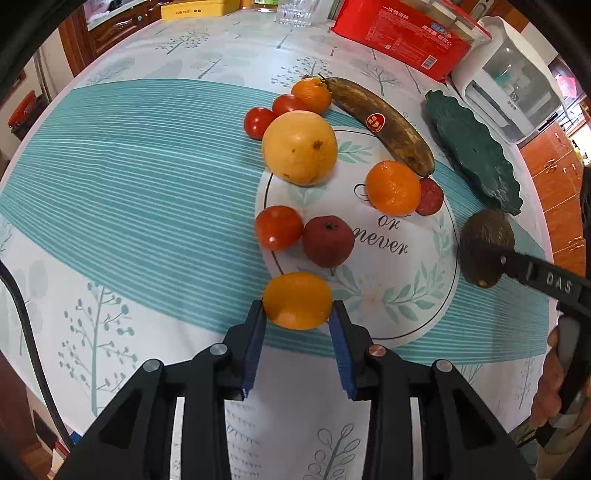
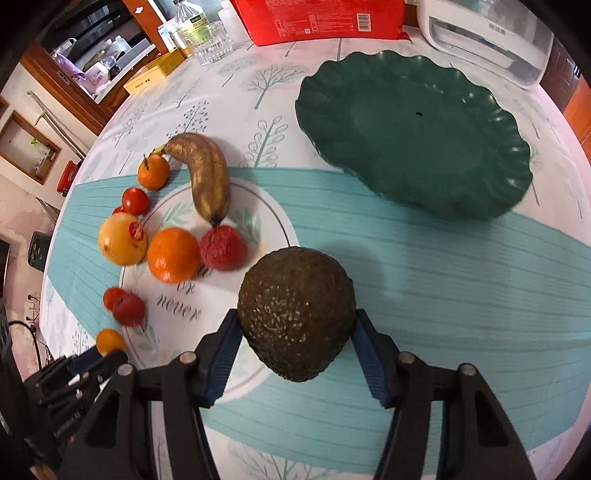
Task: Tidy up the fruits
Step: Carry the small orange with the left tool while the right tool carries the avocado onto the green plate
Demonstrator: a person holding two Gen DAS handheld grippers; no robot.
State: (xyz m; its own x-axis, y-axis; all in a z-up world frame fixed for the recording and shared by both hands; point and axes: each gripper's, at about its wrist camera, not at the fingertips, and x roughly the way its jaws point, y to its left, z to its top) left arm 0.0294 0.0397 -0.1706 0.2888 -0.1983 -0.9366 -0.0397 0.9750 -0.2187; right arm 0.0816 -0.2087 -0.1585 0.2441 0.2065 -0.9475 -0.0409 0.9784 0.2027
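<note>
My left gripper (image 1: 297, 314) is shut on a small orange (image 1: 297, 301) at the near edge of the fruit group. My right gripper (image 2: 295, 325) is shut on a dark avocado (image 2: 297, 314), which also shows in the left wrist view (image 1: 485, 245). A green scalloped plate (image 2: 413, 133) lies empty beyond the avocado to the right. On the tablecloth lie a brown banana (image 1: 384, 123), a large yellow grapefruit (image 1: 300, 147), an orange (image 1: 392, 187), a dark red apple (image 1: 328, 242) and several tomatoes (image 1: 279, 227).
A red box (image 1: 406, 33) and a white appliance (image 1: 509, 77) stand at the table's far side, with a glass (image 1: 297, 11) and a yellow box (image 2: 153, 72). The round table's edge curves along the right.
</note>
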